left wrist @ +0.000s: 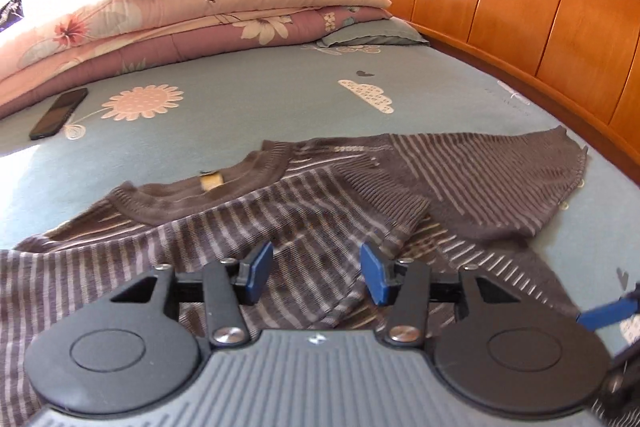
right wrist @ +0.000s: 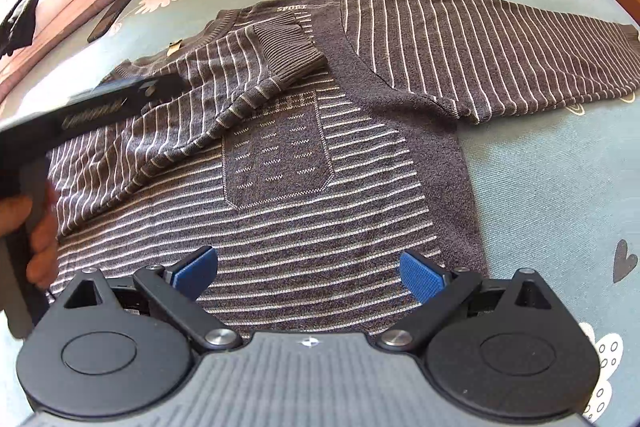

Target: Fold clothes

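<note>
Left gripper (left wrist: 316,273): blue pads parted about halfway, nothing between them, poised over the folded-in sleeve; right gripper (right wrist: 308,277): jaws spread wide, empty, above the hem; grey knit sweater with pale stripes (right wrist: 304,163) lies flat on the blue-grey flower-print bedsheet (right wrist: 560,195), collar away from the grippers, long axis hem-to-collar; other sleeve stretched toward the orange wooden headboard (left wrist: 520,7).

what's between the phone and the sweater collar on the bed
Nothing but bare sheet with a flower print lies between the phone and the sweater collar, clearest in the left wrist view.
</note>
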`<move>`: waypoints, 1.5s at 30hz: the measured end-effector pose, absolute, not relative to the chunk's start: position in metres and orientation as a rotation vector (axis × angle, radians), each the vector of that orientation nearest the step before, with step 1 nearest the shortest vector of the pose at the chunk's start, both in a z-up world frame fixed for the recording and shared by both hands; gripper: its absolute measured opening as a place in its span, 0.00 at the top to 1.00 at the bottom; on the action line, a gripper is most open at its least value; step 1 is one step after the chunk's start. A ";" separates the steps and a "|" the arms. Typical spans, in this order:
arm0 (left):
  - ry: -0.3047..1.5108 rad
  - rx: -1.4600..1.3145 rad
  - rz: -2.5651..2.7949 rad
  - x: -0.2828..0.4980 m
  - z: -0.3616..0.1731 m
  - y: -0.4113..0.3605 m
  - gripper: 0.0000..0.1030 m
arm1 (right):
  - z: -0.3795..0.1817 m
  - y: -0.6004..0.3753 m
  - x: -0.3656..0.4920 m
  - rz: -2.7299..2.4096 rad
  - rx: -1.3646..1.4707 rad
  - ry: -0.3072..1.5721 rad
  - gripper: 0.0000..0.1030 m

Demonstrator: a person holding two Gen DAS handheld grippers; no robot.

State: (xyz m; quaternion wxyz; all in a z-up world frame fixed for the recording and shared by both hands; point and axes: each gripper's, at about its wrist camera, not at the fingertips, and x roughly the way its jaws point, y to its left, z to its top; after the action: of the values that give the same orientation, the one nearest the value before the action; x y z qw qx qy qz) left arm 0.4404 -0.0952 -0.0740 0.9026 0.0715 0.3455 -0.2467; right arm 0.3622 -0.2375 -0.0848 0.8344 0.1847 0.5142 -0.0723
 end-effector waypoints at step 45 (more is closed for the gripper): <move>0.819 -0.221 -0.060 0.380 -0.122 0.144 0.93 | -0.069 -0.066 0.454 0.063 0.257 1.078 0.14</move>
State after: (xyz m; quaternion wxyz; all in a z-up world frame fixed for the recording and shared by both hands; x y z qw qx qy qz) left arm 0.3797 0.1435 -0.1222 0.9109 -0.1074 0.3975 -0.0289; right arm 0.4538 -0.0661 -0.0693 0.8500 0.1220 0.5116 0.0297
